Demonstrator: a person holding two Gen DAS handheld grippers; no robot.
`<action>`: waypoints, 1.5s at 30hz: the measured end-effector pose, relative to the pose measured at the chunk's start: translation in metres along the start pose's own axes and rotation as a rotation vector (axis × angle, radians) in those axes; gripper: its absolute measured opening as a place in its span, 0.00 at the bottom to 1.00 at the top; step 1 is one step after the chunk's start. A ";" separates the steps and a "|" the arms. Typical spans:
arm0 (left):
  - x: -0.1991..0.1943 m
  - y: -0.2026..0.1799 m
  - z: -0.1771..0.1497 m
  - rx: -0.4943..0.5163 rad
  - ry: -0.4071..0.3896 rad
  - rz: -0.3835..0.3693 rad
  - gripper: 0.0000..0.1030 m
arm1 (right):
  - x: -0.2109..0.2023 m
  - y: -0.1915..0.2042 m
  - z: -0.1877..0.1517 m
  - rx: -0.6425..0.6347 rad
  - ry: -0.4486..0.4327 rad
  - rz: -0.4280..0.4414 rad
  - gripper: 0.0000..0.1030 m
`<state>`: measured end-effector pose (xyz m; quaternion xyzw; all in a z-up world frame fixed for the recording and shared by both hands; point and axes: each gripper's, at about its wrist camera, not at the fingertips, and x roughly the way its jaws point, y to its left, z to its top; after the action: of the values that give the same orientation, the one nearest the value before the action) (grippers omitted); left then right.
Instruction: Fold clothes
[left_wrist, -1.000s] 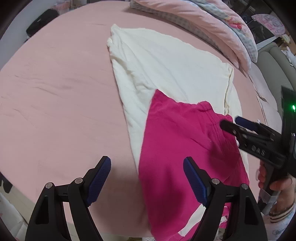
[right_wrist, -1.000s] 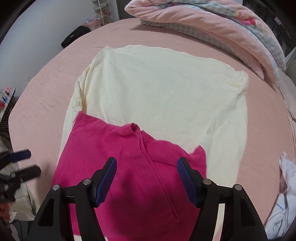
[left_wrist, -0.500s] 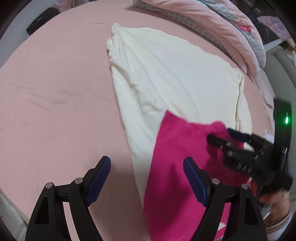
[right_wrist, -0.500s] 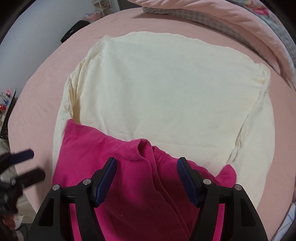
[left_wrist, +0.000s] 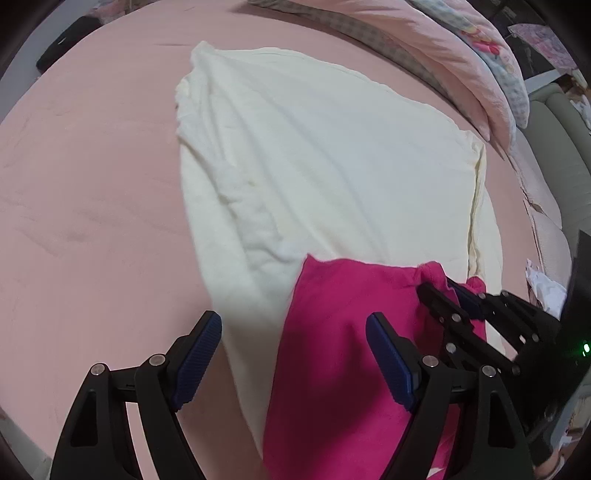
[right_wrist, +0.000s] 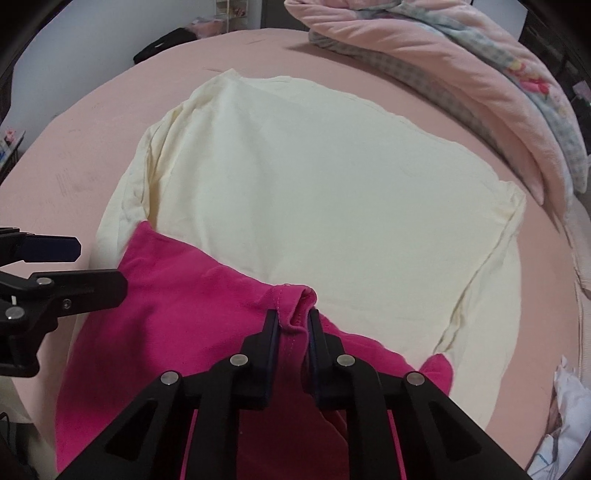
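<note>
The right gripper (right_wrist: 292, 322) has just closed its jaws and now pinches a bunch of the pink shirt (right_wrist: 177, 306), which lies on the near edge of the cream shirt (right_wrist: 314, 192) on the bed (left_wrist: 81, 177), while left of that pinch the left gripper (left_wrist: 291, 354) has its jaws spread wide over the pink shirt's left edge.

You get soft, even indoor light; fisheye bending and dark vignetting ring both views, motion blur smears the edges, and shadow pools at six o'clock.

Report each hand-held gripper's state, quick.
Left hand-held gripper: open, holding nothing.
Right hand-held gripper: jaws have just closed, pinching a fold of the pink garment.
</note>
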<state>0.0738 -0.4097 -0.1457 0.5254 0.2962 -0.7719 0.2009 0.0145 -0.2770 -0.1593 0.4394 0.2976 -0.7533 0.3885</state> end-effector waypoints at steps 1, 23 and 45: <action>0.002 -0.001 0.002 0.004 0.001 0.006 0.78 | -0.001 -0.001 -0.001 0.014 0.000 -0.001 0.10; -0.048 -0.014 -0.022 0.083 -0.097 0.049 0.78 | -0.043 -0.008 -0.017 0.080 -0.009 -0.025 0.64; -0.126 -0.036 -0.095 0.207 -0.258 0.092 0.78 | -0.156 -0.017 -0.066 0.128 -0.163 -0.026 0.64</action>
<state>0.1636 -0.3193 -0.0451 0.4529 0.1624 -0.8494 0.2169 0.0766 -0.1655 -0.0471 0.3967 0.2220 -0.8089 0.3728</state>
